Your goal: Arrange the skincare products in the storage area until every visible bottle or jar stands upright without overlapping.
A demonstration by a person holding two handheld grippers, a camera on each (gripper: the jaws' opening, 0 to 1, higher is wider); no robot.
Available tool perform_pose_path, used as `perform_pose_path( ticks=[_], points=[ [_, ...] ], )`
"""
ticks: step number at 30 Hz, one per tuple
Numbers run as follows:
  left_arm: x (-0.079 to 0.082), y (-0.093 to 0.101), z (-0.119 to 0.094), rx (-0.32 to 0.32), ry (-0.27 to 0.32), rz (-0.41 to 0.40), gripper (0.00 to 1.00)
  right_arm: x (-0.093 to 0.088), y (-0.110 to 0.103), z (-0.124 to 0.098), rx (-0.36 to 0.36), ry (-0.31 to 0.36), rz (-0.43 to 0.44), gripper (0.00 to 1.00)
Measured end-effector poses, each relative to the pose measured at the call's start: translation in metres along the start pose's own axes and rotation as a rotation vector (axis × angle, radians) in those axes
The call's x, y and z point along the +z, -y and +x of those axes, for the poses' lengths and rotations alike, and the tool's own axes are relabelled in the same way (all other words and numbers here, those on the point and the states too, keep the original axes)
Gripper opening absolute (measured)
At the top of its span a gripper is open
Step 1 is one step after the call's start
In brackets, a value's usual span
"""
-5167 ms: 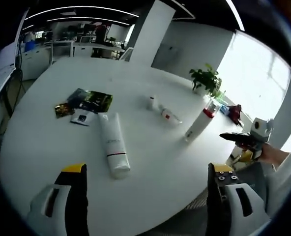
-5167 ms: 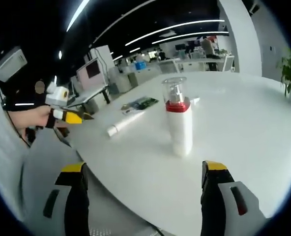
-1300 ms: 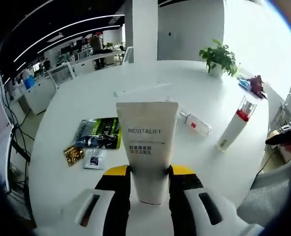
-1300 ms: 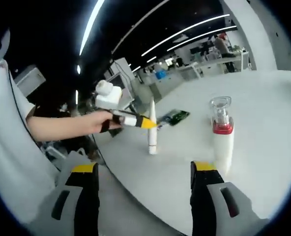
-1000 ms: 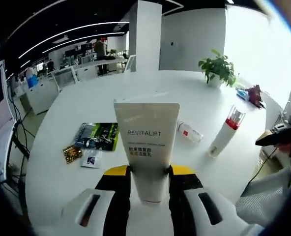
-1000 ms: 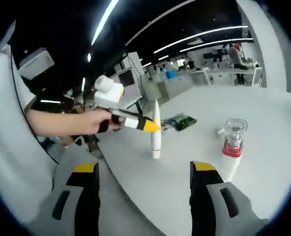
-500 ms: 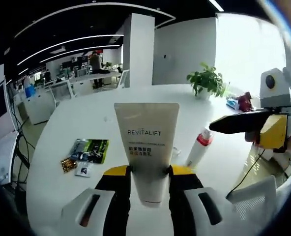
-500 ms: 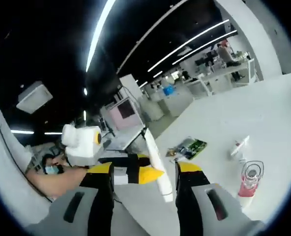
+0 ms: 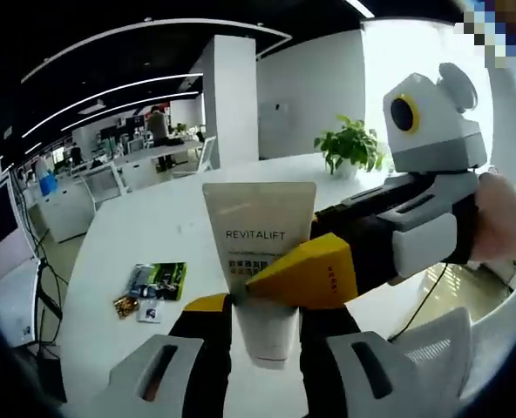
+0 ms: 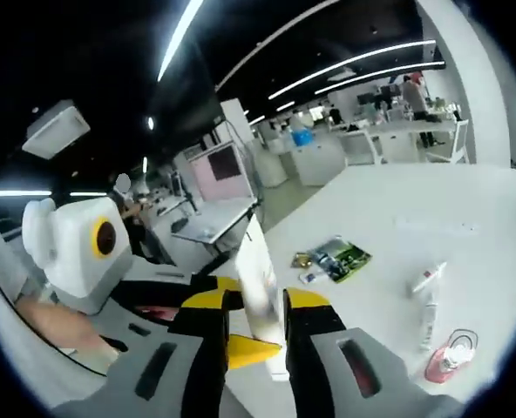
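While we've got the white tube (image 9: 260,261) lifted off the worktop (image 10: 467,218), clamped in the left tool (image 9: 260,306) and the right tool (image 10: 253,305) too, nothing's placed yet. The pump bottle (image 10: 448,357) stands at near right; two small tubes (image 10: 427,300) lie flat, sachets (image 10: 332,259) further left. No containers around.

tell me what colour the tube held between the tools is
White, with dark REVITALIFT lettering and a small red line on the tube; clearest in the left gripper view.
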State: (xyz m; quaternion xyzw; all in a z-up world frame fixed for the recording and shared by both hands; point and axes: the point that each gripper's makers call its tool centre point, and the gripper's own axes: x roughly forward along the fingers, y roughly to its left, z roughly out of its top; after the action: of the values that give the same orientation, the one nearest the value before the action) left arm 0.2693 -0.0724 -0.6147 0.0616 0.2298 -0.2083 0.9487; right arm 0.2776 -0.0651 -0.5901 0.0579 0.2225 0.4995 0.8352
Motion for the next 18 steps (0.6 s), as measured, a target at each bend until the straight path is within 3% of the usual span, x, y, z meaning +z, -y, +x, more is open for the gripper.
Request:
perform_pose_path(
  ticks=[6,7,11,13,16,18],
  points=[
    [-0.001,0.004,-0.001,0.004,-0.005,0.025,0.27,-0.003,0.004,-0.004,-0.040,-0.025,-0.078,0.13],
    [0.000,0.005,-0.002,0.003,-0.004,0.038,0.27,-0.002,0.003,-0.005,-0.030,-0.026,-0.112,0.12],
    [0.002,0.010,-0.004,-0.015,0.006,0.046,0.28,-0.002,-0.001,-0.011,0.025,-0.038,-0.107,0.09],
    [0.004,0.014,-0.004,-0.043,0.016,0.046,0.30,-0.002,0.001,-0.015,0.035,-0.040,-0.104,0.08],
    [0.008,0.022,-0.007,-0.102,0.069,0.133,0.31,-0.001,0.001,-0.022,0.064,-0.037,-0.102,0.08],
    [0.002,0.027,-0.009,-0.178,0.057,0.103,0.29,-0.001,-0.003,-0.028,0.112,-0.052,-0.167,0.08]
  ],
)
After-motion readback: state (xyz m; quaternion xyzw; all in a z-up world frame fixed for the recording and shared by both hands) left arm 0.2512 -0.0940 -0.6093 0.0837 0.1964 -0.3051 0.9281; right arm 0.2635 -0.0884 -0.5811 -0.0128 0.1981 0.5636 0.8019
